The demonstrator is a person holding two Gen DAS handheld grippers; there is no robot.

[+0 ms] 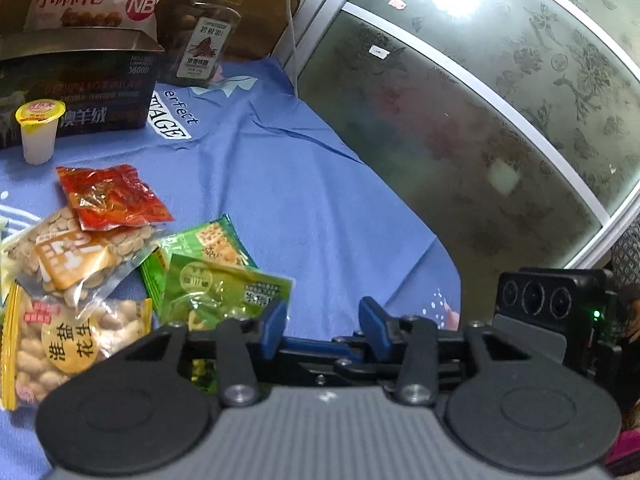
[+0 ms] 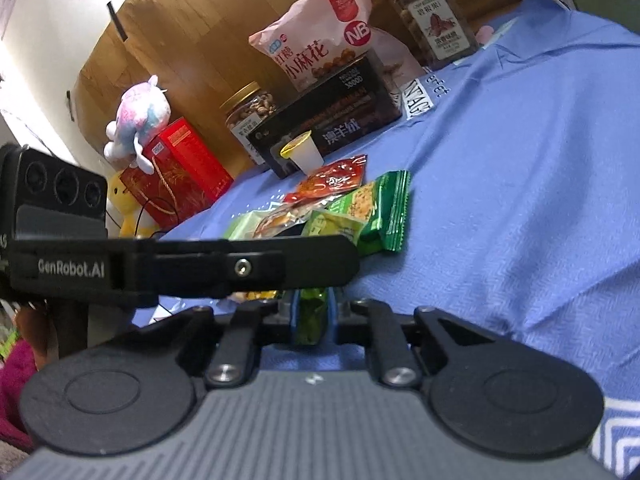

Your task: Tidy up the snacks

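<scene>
Snack pile (image 1: 120, 264) left; blue cloth (image 1: 320, 208) open twd window (image 1: 500, 120).

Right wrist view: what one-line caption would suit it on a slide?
Right gripper fingers pinch a crinkly green snack packet on the blue tablecloth, with more packets piled beyond.

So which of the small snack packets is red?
The red packet nearest the white cup, overlapping the bean packet; the others are green, clear or yellow-edged.
</scene>
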